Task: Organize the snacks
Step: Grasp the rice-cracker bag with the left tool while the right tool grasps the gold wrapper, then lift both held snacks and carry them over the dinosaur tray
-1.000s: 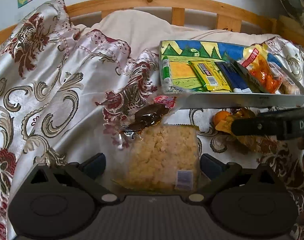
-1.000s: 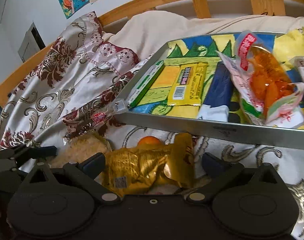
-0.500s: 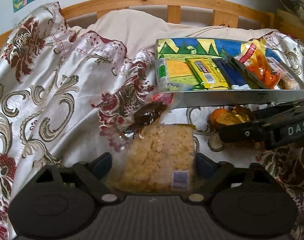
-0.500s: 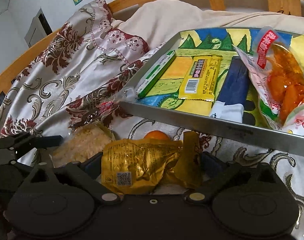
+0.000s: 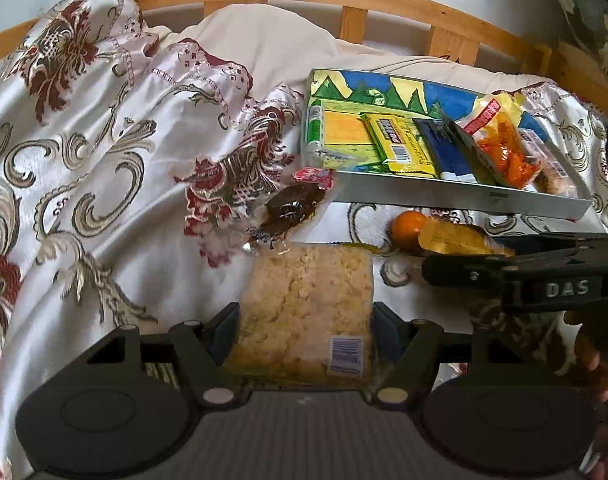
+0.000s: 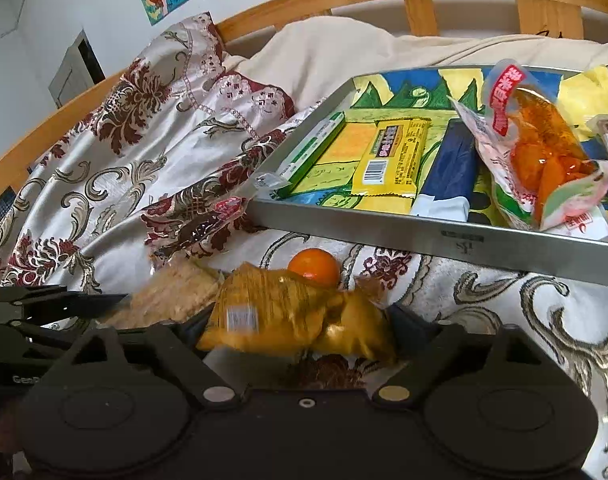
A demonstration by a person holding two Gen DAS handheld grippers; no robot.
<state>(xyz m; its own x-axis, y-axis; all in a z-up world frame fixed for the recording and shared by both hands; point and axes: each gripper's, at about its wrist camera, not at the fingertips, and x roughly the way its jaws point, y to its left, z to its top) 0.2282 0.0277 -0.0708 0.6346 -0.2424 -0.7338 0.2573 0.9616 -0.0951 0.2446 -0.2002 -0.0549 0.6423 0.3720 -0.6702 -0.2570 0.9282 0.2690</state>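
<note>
Left gripper [image 5: 305, 320] clamped the rice-cracker pack [image 5: 307, 304], right gripper [image 6: 300, 332] pinched the gold pouch [image 6: 288, 312]; both on the bedspread [image 5: 104, 200] by the tray's [image 5: 463, 200] front edge, likely staged for loading

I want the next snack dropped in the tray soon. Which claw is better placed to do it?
Right, probably. The right claw grips the gold pack just below the tray wall. The left claw holds the cracker pack farther from the tray, beyond its corner.

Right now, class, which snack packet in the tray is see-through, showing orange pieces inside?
The clear red-labelled pouch at the tray's right; the yellow bar and blue packet are opaque.
</note>
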